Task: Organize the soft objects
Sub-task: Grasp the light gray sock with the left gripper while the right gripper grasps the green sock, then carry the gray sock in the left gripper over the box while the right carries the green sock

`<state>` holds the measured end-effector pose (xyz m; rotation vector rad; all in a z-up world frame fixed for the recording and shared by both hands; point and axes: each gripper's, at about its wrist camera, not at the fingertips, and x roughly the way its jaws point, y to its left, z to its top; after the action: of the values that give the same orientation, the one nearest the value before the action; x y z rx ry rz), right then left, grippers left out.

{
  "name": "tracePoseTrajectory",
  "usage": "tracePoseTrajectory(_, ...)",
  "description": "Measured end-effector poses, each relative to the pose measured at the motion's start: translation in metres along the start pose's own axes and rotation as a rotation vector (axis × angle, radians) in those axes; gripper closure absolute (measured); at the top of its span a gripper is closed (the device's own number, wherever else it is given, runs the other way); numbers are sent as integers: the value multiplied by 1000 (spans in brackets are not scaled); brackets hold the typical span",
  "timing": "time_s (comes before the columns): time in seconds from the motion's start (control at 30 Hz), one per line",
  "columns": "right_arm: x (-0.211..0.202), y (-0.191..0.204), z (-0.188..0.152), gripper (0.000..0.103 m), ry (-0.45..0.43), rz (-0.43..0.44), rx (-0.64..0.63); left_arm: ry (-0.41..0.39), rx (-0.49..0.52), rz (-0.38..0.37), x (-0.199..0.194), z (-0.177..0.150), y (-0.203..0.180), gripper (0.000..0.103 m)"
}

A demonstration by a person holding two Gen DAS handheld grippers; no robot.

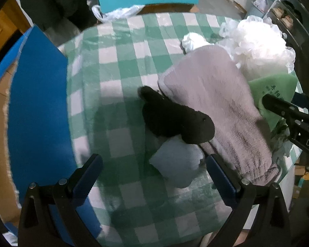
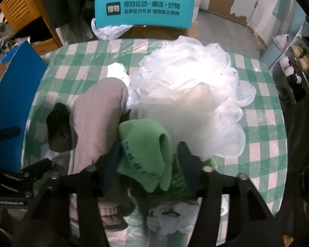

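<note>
A flat blue board (image 1: 39,103) stands along the left edge of the round bench (image 1: 121,65), which is covered in a green-and-white checked cloth under clear plastic. Just right of the board, the left tool (image 1: 153,160) points steeply down with its blue-padded jaws spread wide; a small pale-blue folded cloth (image 1: 175,162) lies on the bench between them, and neither pad touches it. A black fuzzy sock (image 1: 175,119) lies partly on that pale cloth and leans against the left edge of a long grey-pink ribbed knit sock (image 1: 214,107), which runs diagonally across the bench. Beyond the grey sock's far end sits a crumpled white plastic scrap (image 1: 192,41).

Right of the grey sock lies a green foam sponge with dark printed characters (image 2: 146,154), bent over on itself. The right tool (image 2: 148,158) has its jaws about half closed around this sponge: the left pad presses its side, while whether the right pad touches it cannot be told. A large white mesh bath pouf (image 2: 191,103) sits just behind the sponge, filling the right half of the bench. At the far edge stands a teal box with white lettering (image 2: 144,10).
</note>
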<state>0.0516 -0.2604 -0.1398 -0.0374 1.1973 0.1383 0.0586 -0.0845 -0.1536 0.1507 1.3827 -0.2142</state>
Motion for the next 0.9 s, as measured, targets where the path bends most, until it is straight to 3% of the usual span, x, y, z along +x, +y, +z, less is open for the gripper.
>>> tracePoseTrajectory(0.1,0,1,-2,76,4,5,-6,19,7,-8,8,-1,-1,3)
tracePoseTrajectory(0.17,-4,0,-2,77,-4,14,-5,28,15,-10,13,-1,-2,20)
tracePoseTrajectory(0.23,-10,1,-2,87,-14,21,-5,44,9,-30,17,-2,0,31)
tracePoseTrajectory(0.3,-15,1,0,88,-20,39,-6,37,-7,-67,18,-3,2,40)
tracePoseTrajectory(0.37,-19,3,1,88,-29,48,-9,24,-27,-112,16,-6,5,58)
tracePoseTrajectory(0.4,-20,4,2,90,-32,51,-13,23,-30,-121,15,-7,6,61)
tracePoseTrajectory(0.47,-23,5,2,91,-40,62,-17,14,-19,-133,10,-10,8,76)
tracePoseTrajectory(0.9,-56,-2,4,94,-122,82,4,-53,41,-115,-34,-26,6,83)
